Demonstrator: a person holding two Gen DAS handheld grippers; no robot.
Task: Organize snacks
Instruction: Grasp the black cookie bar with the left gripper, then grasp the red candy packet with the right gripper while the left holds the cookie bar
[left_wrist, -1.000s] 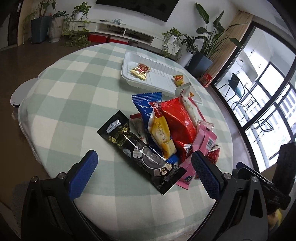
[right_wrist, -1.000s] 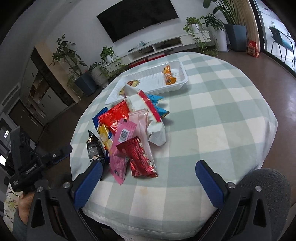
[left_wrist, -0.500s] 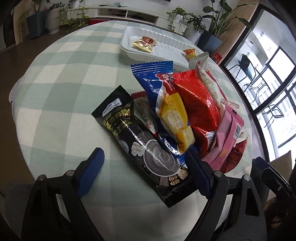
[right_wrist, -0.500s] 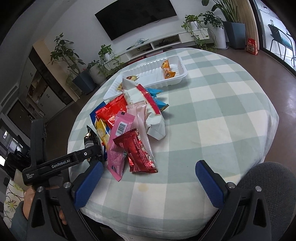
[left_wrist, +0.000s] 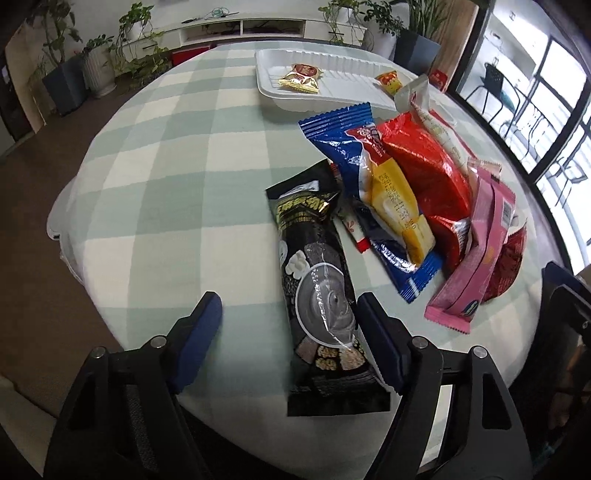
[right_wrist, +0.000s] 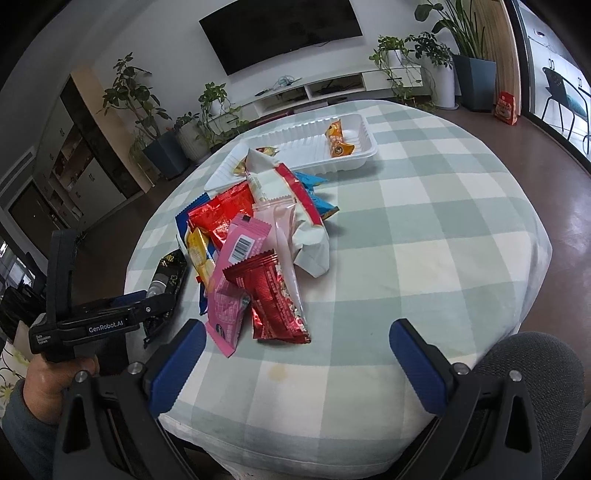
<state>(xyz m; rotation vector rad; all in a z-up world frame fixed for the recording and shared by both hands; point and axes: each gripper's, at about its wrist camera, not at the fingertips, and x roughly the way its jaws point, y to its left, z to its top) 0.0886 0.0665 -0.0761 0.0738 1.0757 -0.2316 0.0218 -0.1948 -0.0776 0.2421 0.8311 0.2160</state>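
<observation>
Black snack packet (left_wrist: 318, 275) lengthwise between closing left hand-held gripper (left_wrist: 290, 328) fingers.

Our left tongs (left_wrist: 288, 325) and right tongs (right_wrist: 295, 354) are black frames with blue padded fingers (left_wrist: 197, 339) and silver screws. White "GenRobot.AI" lettering marks one; we wear a grey-blue sleeve (right_wrist: 14, 424).

A: Print on the black packet (left_wrist: 320, 280) was too small to read. From the right wrist view, the left tongs (right_wrist: 155, 295) covered its near end.

B: Noted. The small red-and-white packet (left_wrist: 355, 229) lay mostly under the blue packet (left_wrist: 364, 177). The pink packet (left_wrist: 476, 254) covered most of the dark red packet (left_wrist: 511, 258).

A: Both views cut off the worktop (right_wrist: 424, 229) at its near edge.
</observation>
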